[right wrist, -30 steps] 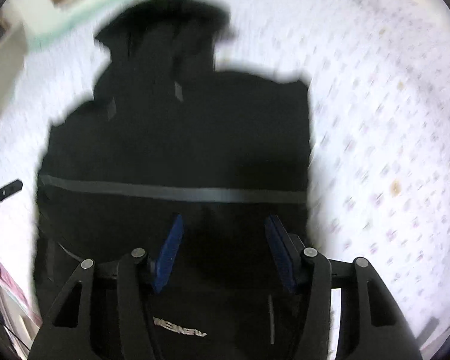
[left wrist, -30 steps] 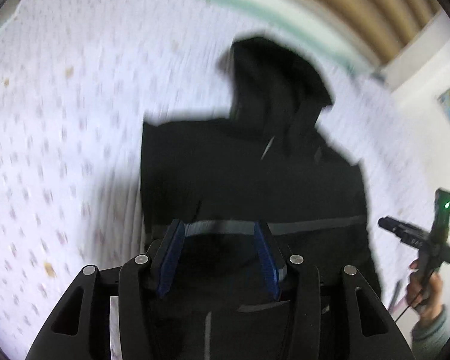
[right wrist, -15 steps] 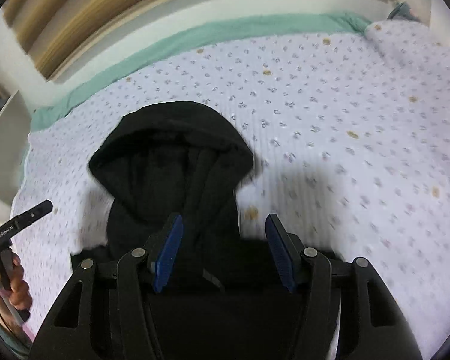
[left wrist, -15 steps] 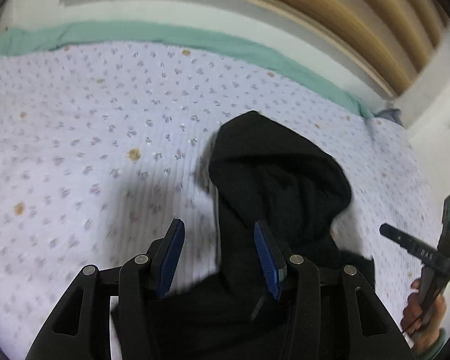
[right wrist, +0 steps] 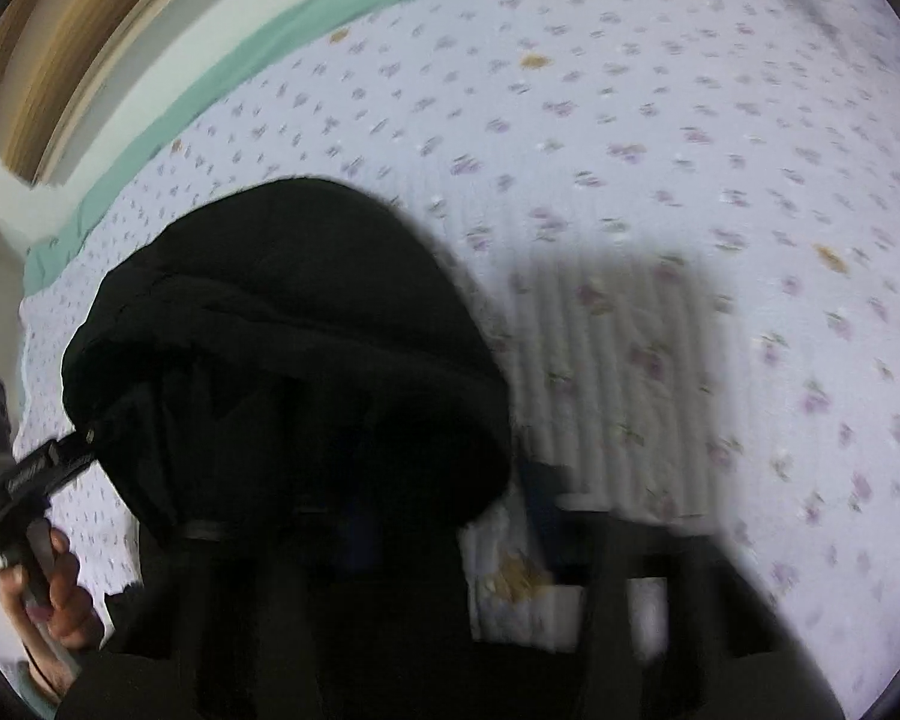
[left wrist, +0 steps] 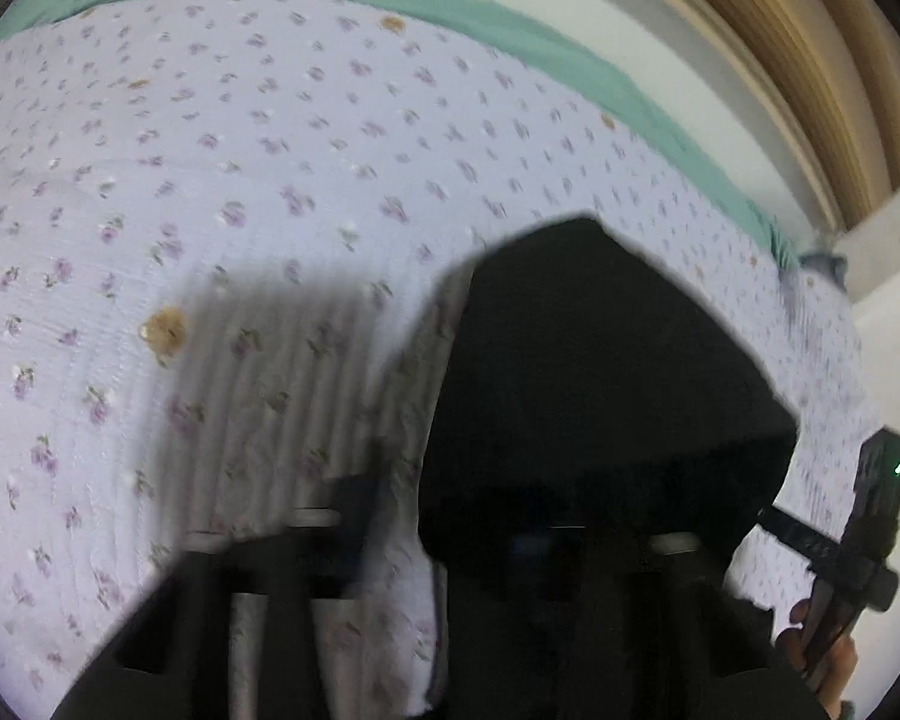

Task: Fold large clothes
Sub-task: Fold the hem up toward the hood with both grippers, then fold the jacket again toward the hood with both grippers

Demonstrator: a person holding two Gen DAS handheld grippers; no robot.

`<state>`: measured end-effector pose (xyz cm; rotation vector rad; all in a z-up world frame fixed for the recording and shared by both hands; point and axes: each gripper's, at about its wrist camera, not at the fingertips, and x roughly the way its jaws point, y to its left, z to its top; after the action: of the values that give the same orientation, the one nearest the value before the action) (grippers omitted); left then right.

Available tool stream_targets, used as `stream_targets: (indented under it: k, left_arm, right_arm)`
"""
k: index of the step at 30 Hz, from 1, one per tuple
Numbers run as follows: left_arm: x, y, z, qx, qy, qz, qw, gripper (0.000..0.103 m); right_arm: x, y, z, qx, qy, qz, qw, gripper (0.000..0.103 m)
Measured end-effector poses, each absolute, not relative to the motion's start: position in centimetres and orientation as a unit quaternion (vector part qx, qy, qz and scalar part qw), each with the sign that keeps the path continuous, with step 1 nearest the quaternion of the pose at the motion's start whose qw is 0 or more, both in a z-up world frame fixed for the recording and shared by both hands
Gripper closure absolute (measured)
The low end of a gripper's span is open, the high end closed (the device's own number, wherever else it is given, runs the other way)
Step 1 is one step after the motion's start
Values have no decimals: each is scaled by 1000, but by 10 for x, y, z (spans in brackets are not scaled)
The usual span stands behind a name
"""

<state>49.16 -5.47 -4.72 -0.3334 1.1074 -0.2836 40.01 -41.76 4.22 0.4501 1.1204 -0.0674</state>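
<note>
Left claw (left wrist: 450, 546): blurred and low over the bed, right finger lost against black cloth; open or clenched could not be told.
Right claw (right wrist: 444, 516): equally smeared, left finger buried in the dark fabric; grip state could not be told.
Hoodie (left wrist: 600, 396): lay flat on the flowered bedsheet (left wrist: 240, 180), hood pointing away toward the green edge, long axis running straight ahead of both claws.
Bearing: hood sat ahead and right of the left claw, ahead and left of the right claw (right wrist: 282, 348).
Nearer hand: neither clearly; flanked the hood evenly.
Pose: both held level, aimed forward, handles gripped from below.
Likely call: a paired grasp at the hood's sides.
</note>
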Motion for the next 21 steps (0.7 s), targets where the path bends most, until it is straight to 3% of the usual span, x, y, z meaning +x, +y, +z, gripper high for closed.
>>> stream_targets:
  k: [1,3,5,8,15,16,21]
  left_arm:
    - [490,-43,-41,-175,515,-135,828,92]
    - [483,-23,-29,-215,501,-152,825,92]
    - [469,-6,-15,-256,489,-184,813,91]
    - [455,-7,-12,-228,490,-191,820,89]
    - [468,-20,-104,-166,576,-143,788,82]
    - [469,-19,-107,-163,569,-150,792,82]
    - [469,-17,-92,-151,568,-161,793,80]
  right_arm:
    - [399,-418,47,194,522,-44,830,91]
    - [388,-423,66,187,497,-46,846,96]
    - [368,-428,92,188,467,-39,863,96]
    - [340,-420,110,158,449,-28,879,96]
    - [355,-422,37,164,521,-32,837,96]
    - [359,-424,25,172,532,-30,829,89]
    - [362,-430,7,191,540,-29,819,77]
